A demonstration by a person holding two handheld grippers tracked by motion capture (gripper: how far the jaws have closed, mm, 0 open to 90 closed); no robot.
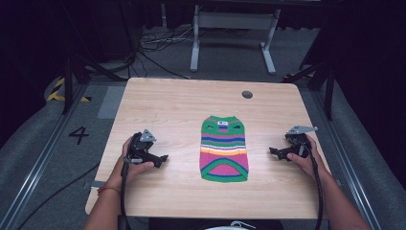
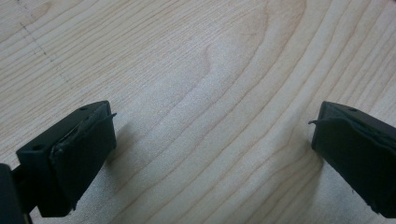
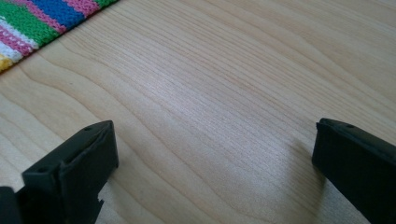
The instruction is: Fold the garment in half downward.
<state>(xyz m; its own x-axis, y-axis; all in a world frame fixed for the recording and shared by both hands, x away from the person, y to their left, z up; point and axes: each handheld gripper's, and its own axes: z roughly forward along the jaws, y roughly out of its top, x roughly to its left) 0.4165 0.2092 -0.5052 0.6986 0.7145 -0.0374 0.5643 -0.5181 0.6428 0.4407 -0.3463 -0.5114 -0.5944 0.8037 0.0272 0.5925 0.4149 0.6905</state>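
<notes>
left claw (image 1: 163,158) agape | right claw (image 1: 273,152) agape | striped sweater (image 1: 224,149) between

Surface: pale wood-grain tabletop (image 1: 167,103) with rounded corners.
Fitting: small round grey cable hole (image 1: 247,94) near its far edge.
Lying on it: striped green, pink and blue knitted garment (image 1: 223,149), flat, right of centre.

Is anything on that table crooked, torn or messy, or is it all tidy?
Nothing stands out. The small striped knitted sweater lies flat and straight near the middle of the wooden table, with no visible tears. The left gripper and right gripper rest on either side, jaws open, touching nothing but the table.
</notes>
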